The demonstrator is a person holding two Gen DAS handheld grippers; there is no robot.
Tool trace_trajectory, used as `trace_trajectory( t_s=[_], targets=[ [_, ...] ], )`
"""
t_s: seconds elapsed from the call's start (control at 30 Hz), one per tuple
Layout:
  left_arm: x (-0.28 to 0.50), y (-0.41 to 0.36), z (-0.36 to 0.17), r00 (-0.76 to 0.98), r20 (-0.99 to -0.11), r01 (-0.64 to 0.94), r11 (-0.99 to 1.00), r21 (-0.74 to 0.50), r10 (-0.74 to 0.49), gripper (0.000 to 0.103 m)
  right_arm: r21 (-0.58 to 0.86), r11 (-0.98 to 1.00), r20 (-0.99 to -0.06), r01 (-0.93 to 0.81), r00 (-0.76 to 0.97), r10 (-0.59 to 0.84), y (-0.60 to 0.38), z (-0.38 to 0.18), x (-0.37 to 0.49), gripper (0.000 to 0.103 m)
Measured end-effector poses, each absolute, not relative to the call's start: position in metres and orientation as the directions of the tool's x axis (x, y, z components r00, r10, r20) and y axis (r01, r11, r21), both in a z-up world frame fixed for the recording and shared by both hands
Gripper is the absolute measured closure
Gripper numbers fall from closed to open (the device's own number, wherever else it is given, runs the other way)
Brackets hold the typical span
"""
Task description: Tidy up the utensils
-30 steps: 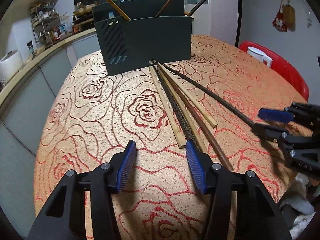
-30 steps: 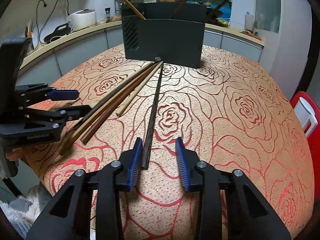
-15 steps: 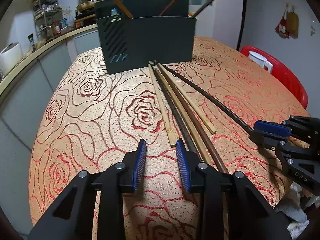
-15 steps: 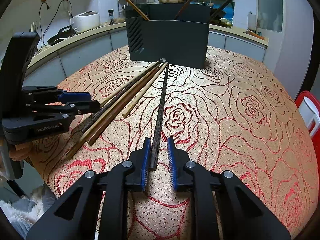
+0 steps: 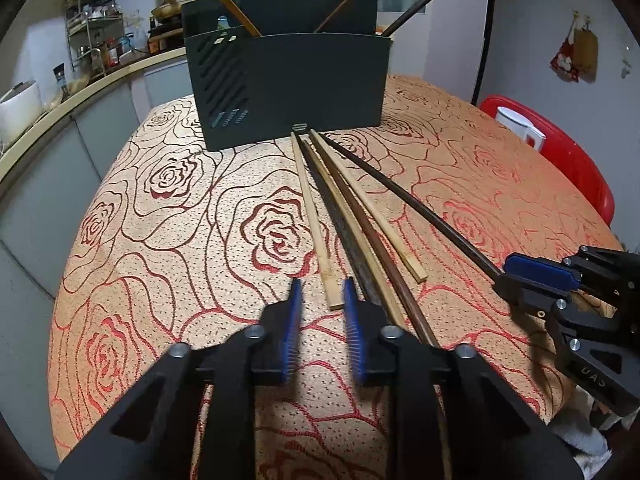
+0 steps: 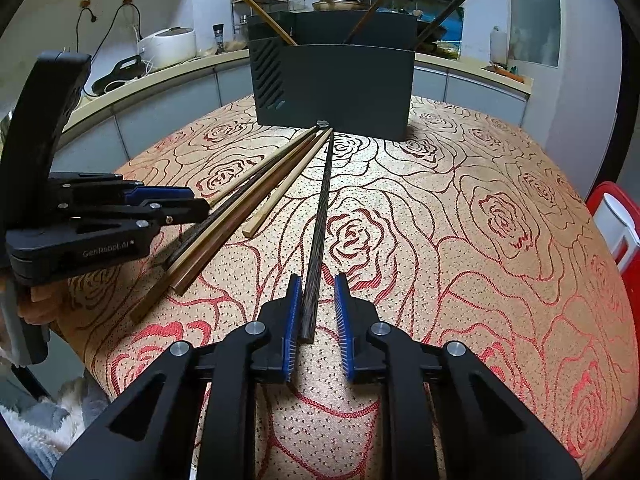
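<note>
Lower centre: right tool point(image 6: 318, 280) just narrowing around long black wooden chopstick point(image 6: 322, 200), not yet pinching. Left tool point(image 5: 323, 282) likewise closing, still spread, at pale bamboo chopstick point(image 5: 314, 220). Both aimed for lengthwise lifts toward dark grey slotted holder point(image 5: 304, 88) atop rose-patterned bench point(image 5: 160, 240).

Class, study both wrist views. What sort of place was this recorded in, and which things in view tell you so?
Most likely a home kitchen with a dining table. A rice cooker sits on the countertop, a wire rack of jars and bottles stands behind, and chopsticks lie on a rose-patterned tablecloth.

Loose wooden chopsticks point(image 5: 320, 224) fan across the rose-patterned surface point(image 5: 160, 240) before the dark slotted plastic holder point(image 5: 288, 88); three sticks point(image 6: 256, 8) stand inside.
</note>
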State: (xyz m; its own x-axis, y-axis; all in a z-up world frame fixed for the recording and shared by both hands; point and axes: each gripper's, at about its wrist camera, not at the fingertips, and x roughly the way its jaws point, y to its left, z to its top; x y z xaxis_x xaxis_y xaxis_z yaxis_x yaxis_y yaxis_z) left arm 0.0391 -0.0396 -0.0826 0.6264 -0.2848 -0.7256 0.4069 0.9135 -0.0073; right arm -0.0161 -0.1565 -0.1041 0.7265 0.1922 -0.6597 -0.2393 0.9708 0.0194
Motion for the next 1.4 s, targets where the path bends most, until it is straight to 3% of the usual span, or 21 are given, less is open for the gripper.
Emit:
trace_trajectory(
  t_s=[0.3,0.5,0.9,1.13,1.4],
  targets=[
    [0.037,-0.034,-0.078,0.644,-0.710,0.390,0.921,-0.016,-0.285,0.095,0.011,0.971,-0.658,-0.238,0.730,0.187,-0.156,-0.104,-0.016,0.095],
    [0.025,-0.023,-0.050,0.715,-0.644,0.371,0.928,0.020,-0.272,0.096,0.060,0.974,-0.655,-0.218,0.727,0.203,-0.166,-0.095,-0.016,0.095],
    [0.012,-0.003,0.031,0.842,-0.472,0.328,0.943,0.063,-0.261,0.096,0.162,0.969,-0.465,-0.187,0.852,0.243,-0.210,-0.005,-0.031,0.095],
    [0.021,0.001,0.063,0.858,-0.428,0.333,0.942,0.043,-0.284,0.096,0.180,0.965,-0.364,-0.193,0.898,0.247,-0.221,0.034,-0.034,0.095],
    [0.034,0.000,0.084,0.863,-0.407,0.344,0.938,0.038,-0.300,0.096,0.186,0.959,-0.334,-0.215,0.904,0.267,-0.222,0.056,-0.016,0.095]
  ],
)
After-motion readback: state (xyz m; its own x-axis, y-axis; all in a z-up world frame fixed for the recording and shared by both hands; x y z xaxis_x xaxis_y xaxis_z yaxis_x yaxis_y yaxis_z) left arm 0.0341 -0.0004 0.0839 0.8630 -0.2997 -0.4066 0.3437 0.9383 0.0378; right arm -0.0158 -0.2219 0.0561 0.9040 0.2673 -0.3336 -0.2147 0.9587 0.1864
